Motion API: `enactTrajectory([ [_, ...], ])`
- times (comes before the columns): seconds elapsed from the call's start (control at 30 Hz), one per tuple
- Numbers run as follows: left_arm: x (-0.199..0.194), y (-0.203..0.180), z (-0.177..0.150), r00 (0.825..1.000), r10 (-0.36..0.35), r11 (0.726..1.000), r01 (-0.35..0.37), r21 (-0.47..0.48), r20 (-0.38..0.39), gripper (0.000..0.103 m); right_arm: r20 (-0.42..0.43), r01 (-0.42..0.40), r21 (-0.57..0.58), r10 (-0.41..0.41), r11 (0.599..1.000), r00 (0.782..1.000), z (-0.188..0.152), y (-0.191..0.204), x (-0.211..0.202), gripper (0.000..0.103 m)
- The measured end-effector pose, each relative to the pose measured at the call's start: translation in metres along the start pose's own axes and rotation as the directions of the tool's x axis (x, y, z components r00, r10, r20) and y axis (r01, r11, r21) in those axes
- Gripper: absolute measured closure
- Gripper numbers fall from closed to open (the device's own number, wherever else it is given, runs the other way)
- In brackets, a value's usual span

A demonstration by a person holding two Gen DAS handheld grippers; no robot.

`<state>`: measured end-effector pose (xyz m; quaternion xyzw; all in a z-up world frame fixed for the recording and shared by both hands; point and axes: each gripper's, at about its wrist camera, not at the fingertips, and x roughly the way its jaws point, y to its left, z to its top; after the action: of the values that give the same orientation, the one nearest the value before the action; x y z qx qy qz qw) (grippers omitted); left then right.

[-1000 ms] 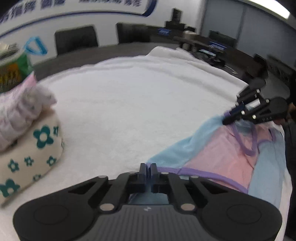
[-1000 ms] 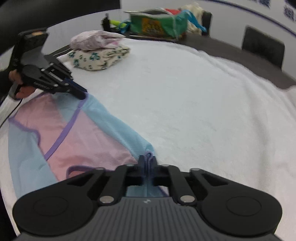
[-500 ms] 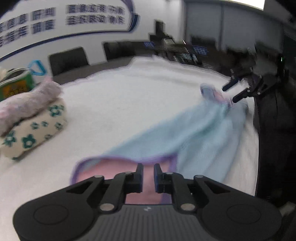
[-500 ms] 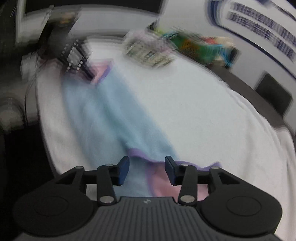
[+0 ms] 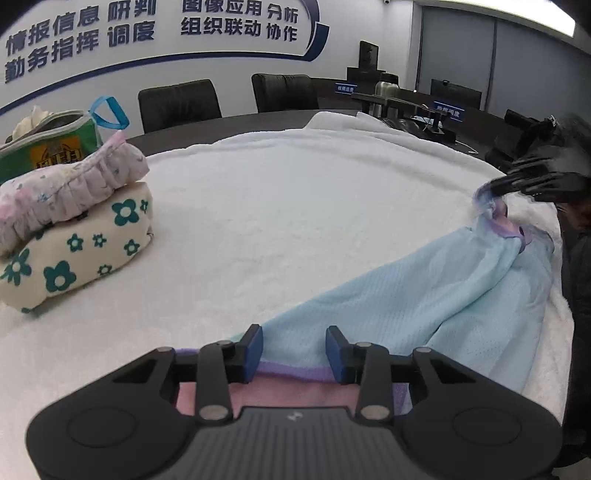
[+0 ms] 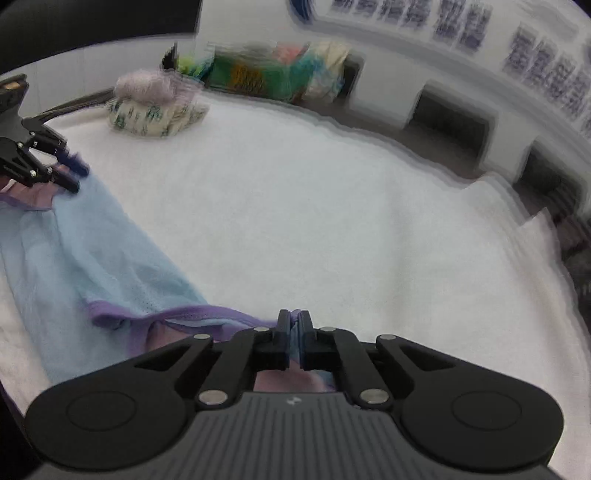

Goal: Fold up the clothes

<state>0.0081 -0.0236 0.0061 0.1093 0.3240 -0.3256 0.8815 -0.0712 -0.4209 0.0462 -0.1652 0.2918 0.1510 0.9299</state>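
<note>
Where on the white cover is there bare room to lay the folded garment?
Free: the wide middle of the white cover, between the folded stack and the blue-and-pink garment. Crowded: the left edge by the stack and green bag, and the near right under the garment.

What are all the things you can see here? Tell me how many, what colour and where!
garment: one, light blue and pink with purple trim, lying across the near right of the blanket
white blanket: one, covering the table
folded clothes: two, cream with green flowers below, pale pink ruffled on top, stacked at far left
green bag: one, blue loop handle, behind the stack
chairs: two, black, at the table's far edge
wall lettering: blue on white wall
left gripper: black, blue pads, open over the garment's hem
right gripper: black, shut on the garment's edge
</note>
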Motion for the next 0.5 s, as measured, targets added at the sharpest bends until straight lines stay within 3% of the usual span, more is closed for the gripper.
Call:
enactTrajectory([
  [0.1,-0.002,0.000,-0.002,1.000,-0.004,1.000,0.004,0.006,-0.008,0.066,0.128,0.114,0.099,-0.126,0.989,0.984,-0.039,0.032,-0.050,0.099],
  [0.2,-0.009,0.000,-0.003,1.000,-0.017,1.000,0.017,0.020,-0.012,0.065,0.124,0.134,0.194,-0.160,0.972,0.979,-0.072,0.057,-0.064,0.093],
  [0.27,-0.014,0.003,0.000,1.000,-0.009,1.000,0.009,0.024,-0.007,0.063,0.181,0.049,0.265,-0.099,0.963,0.978,-0.083,0.057,-0.075,0.077],
  [0.3,-0.016,0.005,0.002,1.000,0.002,1.000,-0.002,0.023,-0.002,0.063,0.233,0.016,0.310,-0.092,0.951,0.968,-0.084,0.050,-0.084,0.049],
  [0.33,-0.019,0.008,0.004,1.000,0.014,1.000,-0.014,0.019,0.003,0.063,0.283,-0.007,0.371,-0.107,0.928,0.953,-0.083,0.043,-0.093,0.030],
  [0.4,-0.022,0.017,0.009,0.998,0.049,0.999,-0.049,-0.020,0.028,0.062,0.340,-0.038,0.511,-0.161,0.859,0.926,-0.076,0.024,-0.099,0.025],
  [0.43,-0.022,0.024,0.011,0.997,0.058,0.997,-0.057,-0.043,0.041,0.058,0.313,-0.048,0.593,-0.175,0.804,0.934,-0.071,0.010,-0.093,0.025],
  [0.5,-0.014,0.035,0.014,0.997,0.060,0.996,-0.057,-0.068,0.040,0.056,0.179,-0.013,0.720,-0.168,0.694,0.969,-0.063,-0.017,-0.066,0.027],
])
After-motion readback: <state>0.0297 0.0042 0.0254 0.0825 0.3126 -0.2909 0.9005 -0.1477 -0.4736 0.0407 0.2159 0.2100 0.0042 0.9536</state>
